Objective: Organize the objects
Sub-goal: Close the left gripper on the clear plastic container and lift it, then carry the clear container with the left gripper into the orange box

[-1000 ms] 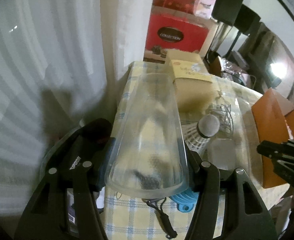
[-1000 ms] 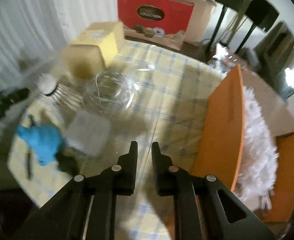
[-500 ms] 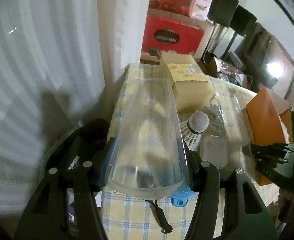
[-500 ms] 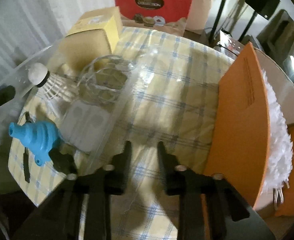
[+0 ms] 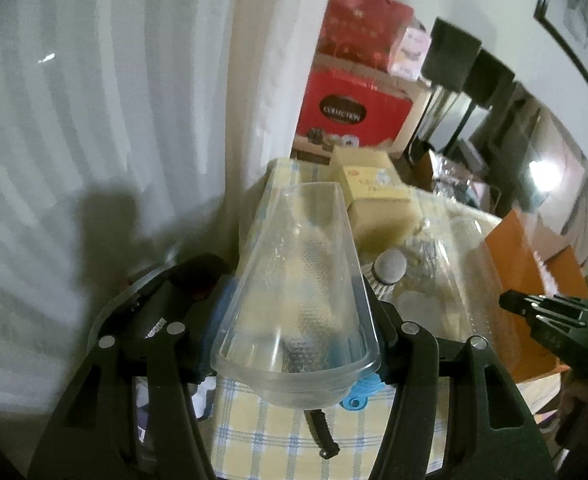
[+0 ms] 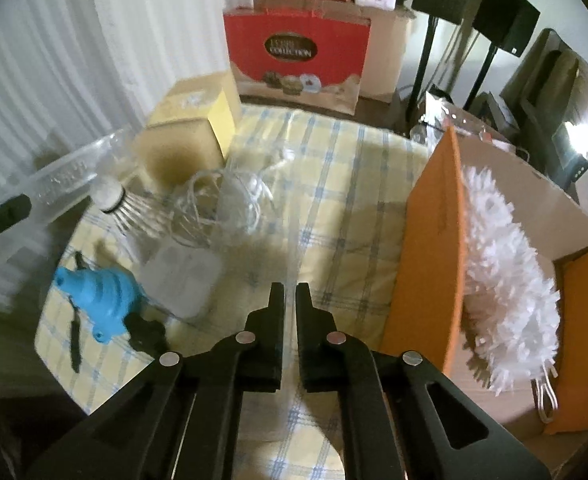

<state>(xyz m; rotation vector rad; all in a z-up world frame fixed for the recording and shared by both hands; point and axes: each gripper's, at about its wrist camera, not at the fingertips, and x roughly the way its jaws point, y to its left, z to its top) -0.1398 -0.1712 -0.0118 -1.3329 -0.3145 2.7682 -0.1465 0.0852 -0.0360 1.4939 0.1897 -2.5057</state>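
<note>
My left gripper [image 5: 300,308] is shut on a clear plastic container [image 5: 298,280], held above the left end of the yellow checked table [image 6: 334,184]; the container also shows in the right wrist view [image 6: 62,176]. On the table lie a shuttlecock [image 6: 122,204], a coil of white cable [image 6: 222,200], a white flat case [image 6: 182,276], a blue bulb-shaped object [image 6: 102,296] and a black strap [image 6: 76,344]. My right gripper [image 6: 290,292] is shut and empty above the table's near middle; it also shows in the left wrist view [image 5: 550,312].
A yellow cardboard box [image 6: 190,124] stands at the table's far left. An orange box [image 6: 434,248] holding a white fluffy duster [image 6: 510,264] stands on the right. A red gift bag [image 6: 298,60] and black speakers stand behind. A white curtain hangs at the left.
My right gripper has pulled back and risen, its jaws opening a little and closing again. The left gripper has lifted slightly with the container.
</note>
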